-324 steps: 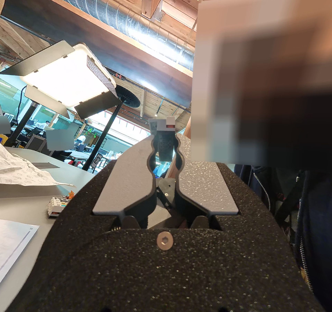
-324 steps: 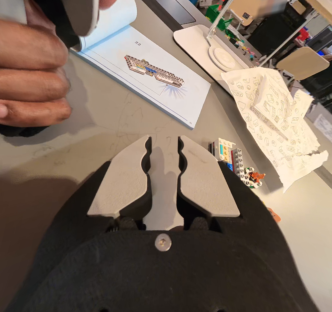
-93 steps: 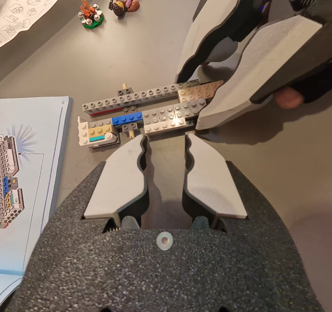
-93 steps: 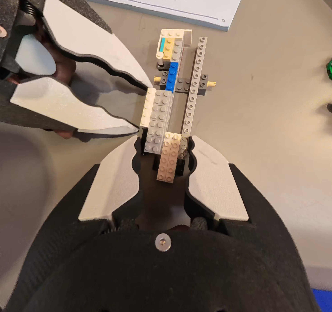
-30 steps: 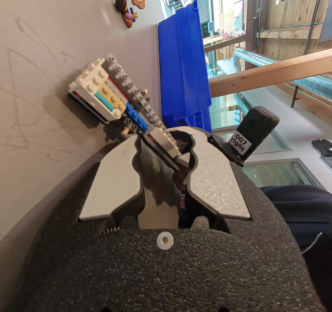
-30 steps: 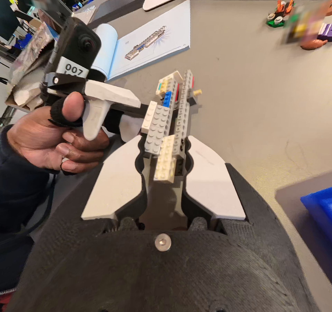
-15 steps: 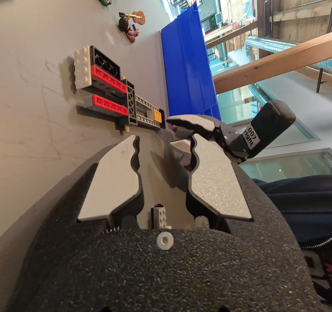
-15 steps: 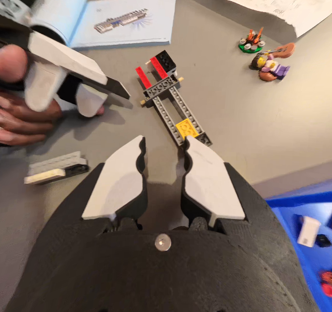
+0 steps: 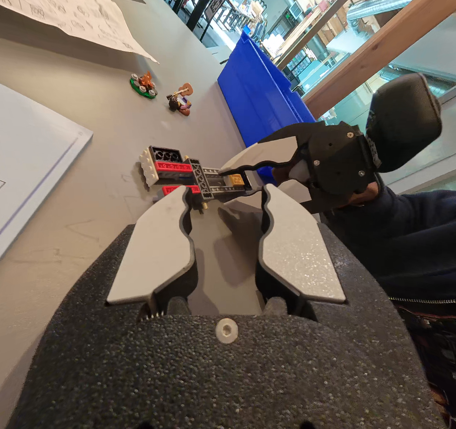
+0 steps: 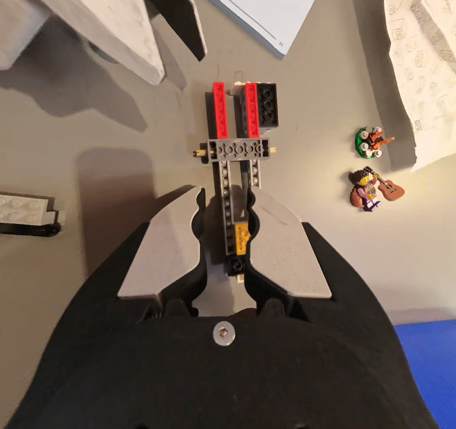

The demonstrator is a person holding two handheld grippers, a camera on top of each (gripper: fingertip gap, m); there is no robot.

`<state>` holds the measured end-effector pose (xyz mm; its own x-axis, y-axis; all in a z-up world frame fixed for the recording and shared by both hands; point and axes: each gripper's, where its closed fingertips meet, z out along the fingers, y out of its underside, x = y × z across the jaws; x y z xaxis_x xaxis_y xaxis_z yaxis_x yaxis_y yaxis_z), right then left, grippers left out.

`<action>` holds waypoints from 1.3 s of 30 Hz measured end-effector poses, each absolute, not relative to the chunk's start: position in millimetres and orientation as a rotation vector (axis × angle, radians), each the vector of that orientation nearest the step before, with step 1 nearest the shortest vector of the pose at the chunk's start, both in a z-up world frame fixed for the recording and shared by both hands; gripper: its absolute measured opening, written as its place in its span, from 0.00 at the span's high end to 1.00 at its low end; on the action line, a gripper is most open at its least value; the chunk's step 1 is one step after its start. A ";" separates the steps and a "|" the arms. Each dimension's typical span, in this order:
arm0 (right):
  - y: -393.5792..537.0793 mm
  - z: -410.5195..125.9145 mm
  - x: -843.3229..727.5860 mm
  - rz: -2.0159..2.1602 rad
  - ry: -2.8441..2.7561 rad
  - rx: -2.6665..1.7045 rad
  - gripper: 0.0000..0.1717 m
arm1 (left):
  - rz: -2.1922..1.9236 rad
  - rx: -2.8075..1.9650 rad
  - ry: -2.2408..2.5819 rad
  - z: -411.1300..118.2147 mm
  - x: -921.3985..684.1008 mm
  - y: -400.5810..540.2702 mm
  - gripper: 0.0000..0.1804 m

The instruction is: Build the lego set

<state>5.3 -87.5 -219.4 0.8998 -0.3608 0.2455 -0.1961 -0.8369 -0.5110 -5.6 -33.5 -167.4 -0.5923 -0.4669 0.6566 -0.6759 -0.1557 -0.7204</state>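
A brick assembly lies upside down on the grey table, with red bars, a dark cross beam and a yellow brick at one end. My left gripper is open and empty, and its left fingertip is just in front of the near red bar. In the right wrist view my right gripper straddles the yellow end of the assembly. There is a gap at its left pad, so it counts as open. A detached grey and white brick section lies to the left.
A blue bin stands beyond the assembly. An open booklet and a printed paper sheet lie at the left and far side. A minifigure with a guitar and a small campfire piece lie to the right. There is about 8 cm between the tips of the two grippers.
A second ago both grippers held the assembly in the air. It now lies flipped on the table with a grey-white section off. My right gripper has moved over its yellow end and narrowed.
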 end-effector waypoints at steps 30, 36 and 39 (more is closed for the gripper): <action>-29.2 -148.5 -35.9 0.720 0.756 -1.833 0.95 | 2.037 1.216 -1.769 -142.9 -2.0 22.7 0.69; -16.9 -115.0 -48.1 0.956 0.744 -1.534 0.95 | 2.065 1.224 -1.361 -129.9 4.4 19.6 0.70; -10.7 -112.3 -49.2 0.981 0.761 -1.494 0.96 | 2.051 1.212 -1.379 -130.7 2.7 9.7 0.70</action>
